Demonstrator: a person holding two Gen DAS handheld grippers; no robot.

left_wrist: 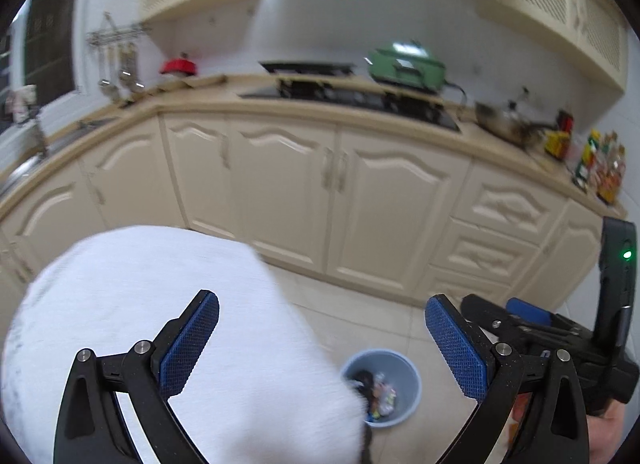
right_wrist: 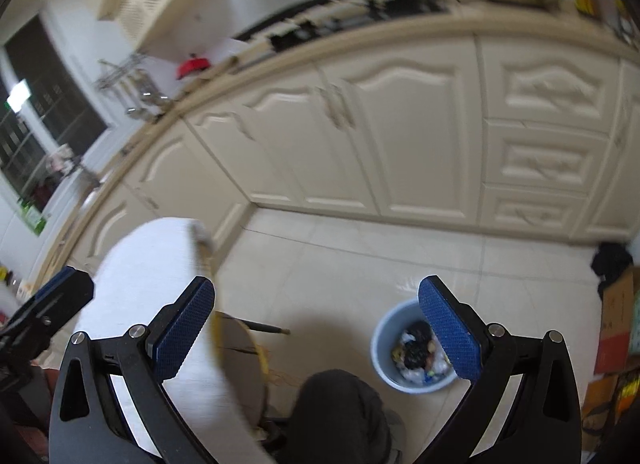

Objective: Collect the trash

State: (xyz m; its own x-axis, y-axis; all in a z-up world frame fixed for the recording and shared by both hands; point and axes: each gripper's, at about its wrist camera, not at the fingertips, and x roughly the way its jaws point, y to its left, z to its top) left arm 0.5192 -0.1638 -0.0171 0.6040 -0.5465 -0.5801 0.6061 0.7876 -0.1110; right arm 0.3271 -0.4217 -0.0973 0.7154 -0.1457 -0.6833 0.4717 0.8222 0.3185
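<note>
On the pale tiled floor in front of the cream kitchen cabinets (right_wrist: pixel 400 135) stands a round light-blue plastic bin (right_wrist: pixel 384 348) holding mixed trash, just beside the round white-topped table (left_wrist: pixel 140 304). The left gripper (left_wrist: pixel 322 344) is spread wide and empty above the table edge, bin low between its blue pads. The right gripper (right_wrist: pixel 316 336) is likewise wide and empty, its right pad overlapping the bin rim in view.

No text, brand or number can be read in either view. The bottles and jars (left_wrist: pixel 600 167) at the tabletop's far end and the cardboard boxes (right_wrist: pixel 618 328) on the floor perhaps carry printing, but blur makes it illegible.
</note>
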